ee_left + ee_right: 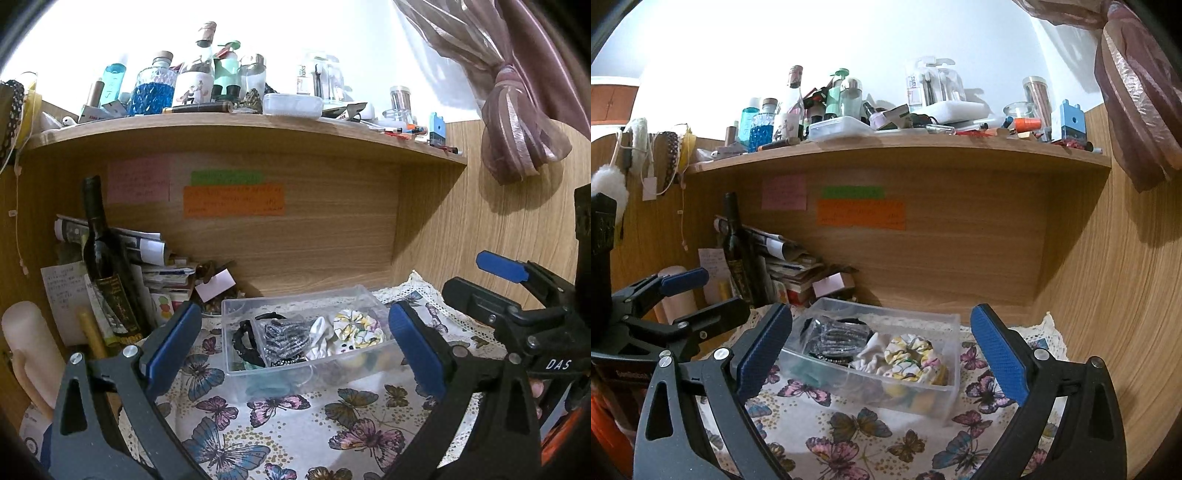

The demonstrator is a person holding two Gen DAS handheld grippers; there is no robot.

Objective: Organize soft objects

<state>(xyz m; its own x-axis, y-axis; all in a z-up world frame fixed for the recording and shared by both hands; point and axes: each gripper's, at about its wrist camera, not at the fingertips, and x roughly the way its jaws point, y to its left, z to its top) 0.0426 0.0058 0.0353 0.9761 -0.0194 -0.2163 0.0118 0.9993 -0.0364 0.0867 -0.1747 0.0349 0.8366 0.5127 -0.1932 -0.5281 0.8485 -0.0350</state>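
A clear plastic box (236,314) (951,373) sits on the butterfly cloth (295,424) (871,435). It holds soft hair things: a yellow floral scrunchie (356,328) (910,354), a white scrunchie (319,338) (870,352), a grey sparkly one (286,334) (838,338) and a black band (243,341). My left gripper (295,347) is open and empty in front of the box. My right gripper (882,350) is open and empty, also facing the box. Each gripper shows at the edge of the other's view, the right (517,295) and the left (683,295).
A dark wine bottle (105,266) (737,251), stacked papers (155,266) (790,266) and a pale candle (29,350) stand at the left. A wooden shelf (240,127) (905,151) crowded with bottles hangs above. A curtain (517,122) hangs at the right.
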